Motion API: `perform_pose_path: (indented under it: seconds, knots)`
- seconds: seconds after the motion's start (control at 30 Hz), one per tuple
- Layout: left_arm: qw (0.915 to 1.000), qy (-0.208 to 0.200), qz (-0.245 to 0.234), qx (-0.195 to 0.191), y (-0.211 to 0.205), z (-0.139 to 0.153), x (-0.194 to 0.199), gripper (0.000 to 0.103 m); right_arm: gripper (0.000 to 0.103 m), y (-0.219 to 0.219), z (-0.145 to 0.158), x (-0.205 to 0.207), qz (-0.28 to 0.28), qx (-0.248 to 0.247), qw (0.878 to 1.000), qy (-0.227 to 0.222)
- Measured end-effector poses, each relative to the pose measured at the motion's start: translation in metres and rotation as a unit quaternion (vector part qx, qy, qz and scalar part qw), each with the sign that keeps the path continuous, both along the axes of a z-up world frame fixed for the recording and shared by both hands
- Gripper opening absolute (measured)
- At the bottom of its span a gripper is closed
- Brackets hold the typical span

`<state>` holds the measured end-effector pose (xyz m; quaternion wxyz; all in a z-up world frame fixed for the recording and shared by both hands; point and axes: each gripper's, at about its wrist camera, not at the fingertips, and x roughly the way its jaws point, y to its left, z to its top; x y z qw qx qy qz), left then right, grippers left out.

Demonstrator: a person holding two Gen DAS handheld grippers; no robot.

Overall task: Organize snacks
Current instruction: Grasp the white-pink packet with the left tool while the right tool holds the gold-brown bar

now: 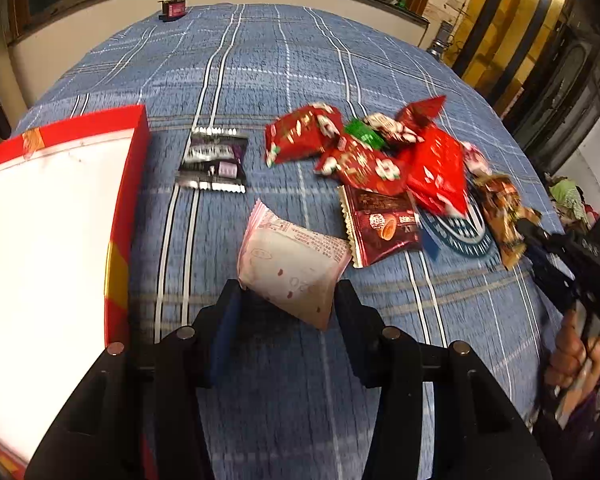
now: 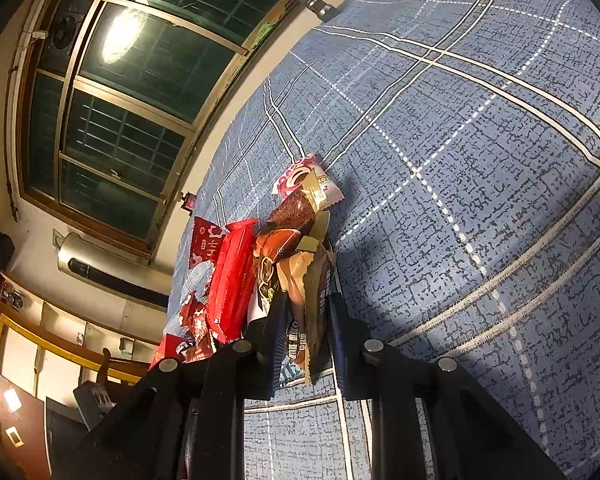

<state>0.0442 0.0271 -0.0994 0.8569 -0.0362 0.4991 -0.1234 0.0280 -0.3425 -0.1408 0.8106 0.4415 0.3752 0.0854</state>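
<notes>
My left gripper [image 1: 287,300] is shut on a pale pink snack packet [image 1: 290,262] and holds it above the blue checked cloth [image 1: 260,80]. A red box with a white inside [image 1: 40,220] lies at the left. A black and purple packet [image 1: 214,159] lies beside it. A pile of red packets [image 1: 364,156], a dark red packet [image 1: 382,224] and a brown packet [image 1: 504,216] lie to the right. My right gripper [image 2: 306,330] is shut on the brown packet [image 2: 300,280]; it shows at the right edge of the left wrist view [image 1: 556,264].
A small red and black device [image 1: 173,8] stands at the cloth's far edge. A window [image 2: 120,120] and wall lie behind. The cloth's right part [image 2: 480,160] is bare. A blue round logo patch [image 1: 460,232] lies under the pile.
</notes>
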Motion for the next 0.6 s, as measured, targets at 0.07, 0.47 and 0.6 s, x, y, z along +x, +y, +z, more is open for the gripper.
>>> perform_pose_path:
  seconds: [0.07, 0.47, 0.6]
  knots:
    - [0.9999, 0.004, -0.009, -0.002, 0.001, 0.001, -0.012, 0.046, 0.020, 0.000, 0.000, 0.000, 0.000, 0.000, 1.000, 0.000]
    - [0.9966, -0.016, -0.022, 0.078, -0.006, 0.009, -0.043, 0.070, 0.020, 0.001, -0.001, 0.000, 0.001, -0.002, 1.000, 0.000]
    - [0.9969, -0.012, -0.019, 0.075, -0.005, 0.004, -0.030, 0.075, 0.020, 0.002, -0.001, 0.000, 0.001, -0.003, 1.000, -0.001]
